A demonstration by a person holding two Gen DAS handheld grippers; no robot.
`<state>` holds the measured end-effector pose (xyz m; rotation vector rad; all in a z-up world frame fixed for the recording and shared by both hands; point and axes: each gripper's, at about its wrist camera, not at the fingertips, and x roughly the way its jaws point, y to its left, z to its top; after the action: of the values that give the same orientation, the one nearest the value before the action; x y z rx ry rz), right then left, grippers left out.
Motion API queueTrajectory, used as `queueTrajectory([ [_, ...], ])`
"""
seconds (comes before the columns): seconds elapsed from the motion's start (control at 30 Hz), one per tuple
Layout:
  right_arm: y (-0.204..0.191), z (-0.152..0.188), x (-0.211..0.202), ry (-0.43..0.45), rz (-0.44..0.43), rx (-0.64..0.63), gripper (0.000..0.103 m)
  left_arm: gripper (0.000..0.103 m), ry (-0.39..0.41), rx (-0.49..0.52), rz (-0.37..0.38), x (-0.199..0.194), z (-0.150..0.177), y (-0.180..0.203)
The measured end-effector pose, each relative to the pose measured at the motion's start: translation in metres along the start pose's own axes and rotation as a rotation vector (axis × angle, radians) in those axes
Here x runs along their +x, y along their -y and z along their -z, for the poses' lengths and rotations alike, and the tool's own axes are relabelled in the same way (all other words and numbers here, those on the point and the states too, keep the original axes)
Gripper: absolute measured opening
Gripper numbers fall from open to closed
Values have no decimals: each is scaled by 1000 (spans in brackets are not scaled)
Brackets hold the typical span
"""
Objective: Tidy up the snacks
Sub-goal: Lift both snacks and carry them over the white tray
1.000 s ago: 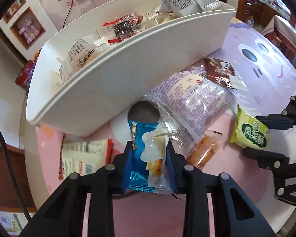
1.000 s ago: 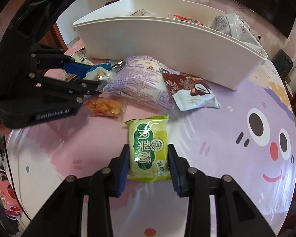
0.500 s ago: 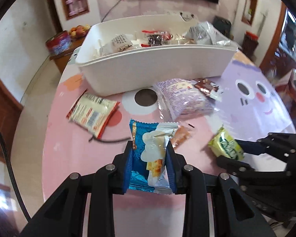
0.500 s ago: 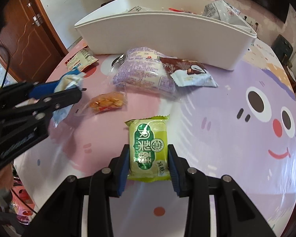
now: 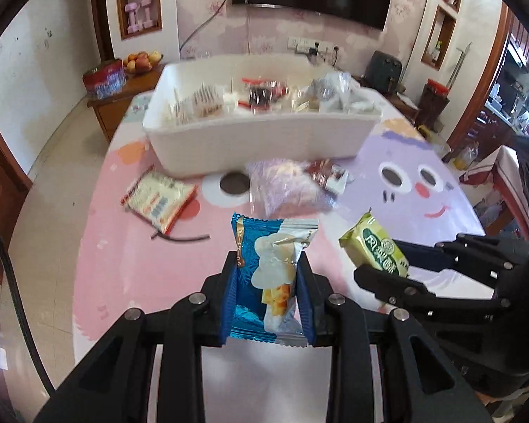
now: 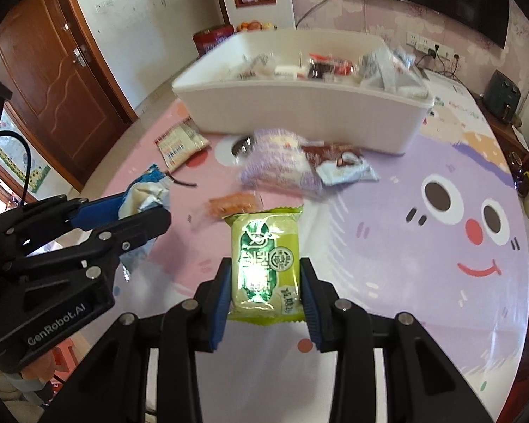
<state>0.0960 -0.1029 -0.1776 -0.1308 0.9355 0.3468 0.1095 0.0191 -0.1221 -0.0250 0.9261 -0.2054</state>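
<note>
My left gripper (image 5: 267, 268) is shut on a blue snack packet (image 5: 269, 278) and holds it above the table; the packet also shows in the right wrist view (image 6: 144, 197). My right gripper (image 6: 266, 275) is shut on a green snack packet (image 6: 264, 264), raised off the table; it also shows at the right of the left wrist view (image 5: 374, 246). A white bin (image 5: 264, 141) with several snacks inside stands at the far side of the table, also in the right wrist view (image 6: 299, 112).
On the pink and purple cartoon tablecloth (image 6: 405, 246) lie a large purple bag (image 6: 278, 165), a brown and white packet (image 6: 342, 164), an orange packet (image 6: 232, 204) and a red-edged white packet (image 5: 158, 201). A black cord (image 5: 183, 237) lies nearby.
Both grippers have lifted their packets up and back from the table; the bin and loose snacks now look farther away.
</note>
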Motion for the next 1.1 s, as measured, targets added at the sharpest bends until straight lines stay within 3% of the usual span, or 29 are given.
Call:
queueTrajectory([
  [0.37,3,-51,-56,138,-11,26,37,29,66,-4,-77,-36,-53,-3],
  [0.7,13,-130,-110,289,69,5,37,29,159,43,-129,-62,-139,-9],
  [0.93,24,-198,-132,368,106,12,37,29,175,14,-150,-57,-208,-21],
  [1.1,36,-241,-120,370,106,51,37,29,143,-47,-131,-32,-251,-33],
])
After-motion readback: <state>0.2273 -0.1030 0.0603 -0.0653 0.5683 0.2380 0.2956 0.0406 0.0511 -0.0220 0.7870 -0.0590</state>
